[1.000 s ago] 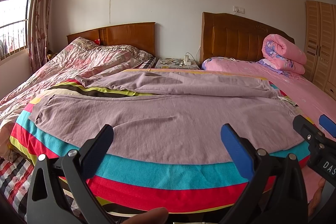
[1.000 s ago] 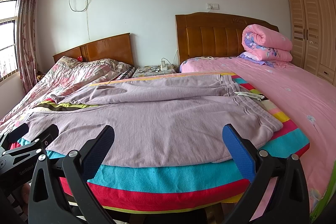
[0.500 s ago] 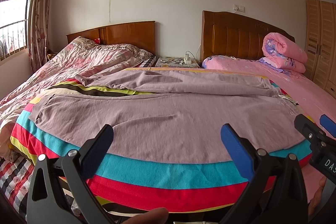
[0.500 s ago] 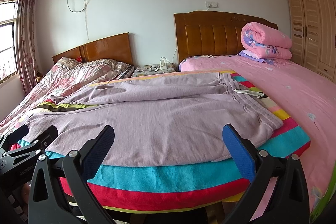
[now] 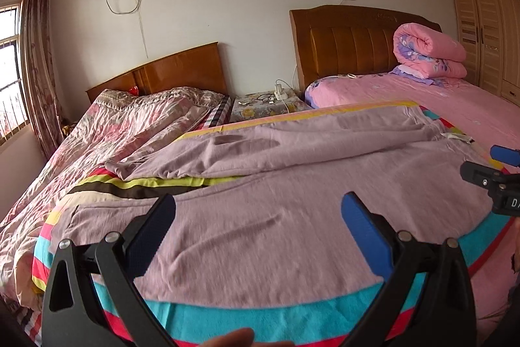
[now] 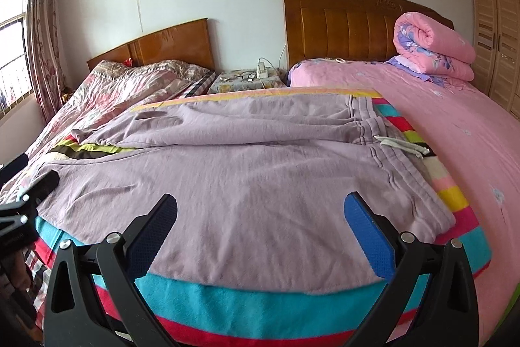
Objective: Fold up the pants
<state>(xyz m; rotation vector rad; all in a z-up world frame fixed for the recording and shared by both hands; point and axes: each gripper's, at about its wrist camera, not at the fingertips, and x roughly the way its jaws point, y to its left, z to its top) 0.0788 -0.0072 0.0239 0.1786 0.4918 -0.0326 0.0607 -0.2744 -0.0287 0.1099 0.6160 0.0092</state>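
Lilac sweatpants (image 5: 260,217) lie spread on a striped blanket (image 5: 260,311), waistband to the right (image 6: 403,178) with a white drawstring (image 6: 403,147), legs running left. The far leg is rumpled (image 5: 276,148). My left gripper (image 5: 256,217) is open and empty, hovering over the near leg. My right gripper (image 6: 260,213) is open and empty, above the near hip part of the pants (image 6: 253,184). Each gripper shows at the edge of the other's view: the right gripper in the left wrist view (image 5: 494,181), the left gripper in the right wrist view (image 6: 22,200).
The blanket lies across two beds with wooden headboards (image 5: 351,44). A rolled pink quilt (image 5: 429,54) lies at the back right. A nightstand (image 5: 266,103) with cables stands between the beds. A wardrobe (image 5: 484,21) is on the right, a window (image 5: 9,70) on the left.
Both grippers have moved forward and up over the pants and tilted down; the pants now fill more of both views. Both stay open. The pants have not moved.
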